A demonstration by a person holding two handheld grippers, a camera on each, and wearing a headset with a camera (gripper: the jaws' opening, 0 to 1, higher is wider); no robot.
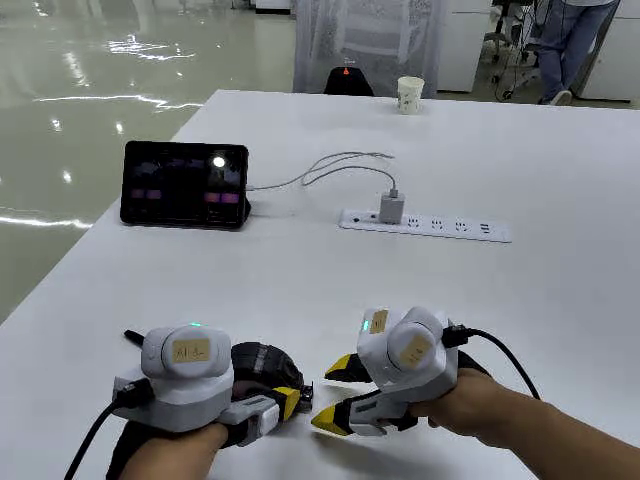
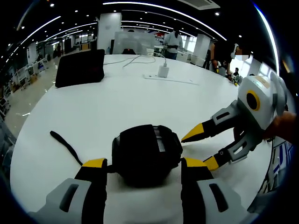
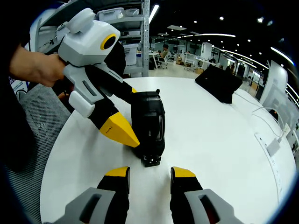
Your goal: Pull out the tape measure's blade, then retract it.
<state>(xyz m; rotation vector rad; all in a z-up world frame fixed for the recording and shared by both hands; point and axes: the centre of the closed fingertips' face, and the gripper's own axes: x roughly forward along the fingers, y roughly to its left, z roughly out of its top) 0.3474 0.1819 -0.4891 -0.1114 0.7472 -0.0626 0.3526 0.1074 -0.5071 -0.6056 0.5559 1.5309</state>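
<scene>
On a white table (image 1: pixel 560 180), the left gripper (image 2: pixel 145 163) clamps the black tape measure (image 2: pixel 147 154) between its jaws; the right gripper (image 3: pixel 150 172), jaws parted and holding nothing, points at the case, just short of its blade tip (image 3: pixel 152 161); the left gripper view adds a black strap (image 2: pixel 65 145) trailing across the table.

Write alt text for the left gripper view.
A black tape measure sits on the white table, gripped between the yellow-tipped jaws of the left claw. The right claw, open, points in from the right, its tips close to the case. A dark tablet stands farther back.
</scene>
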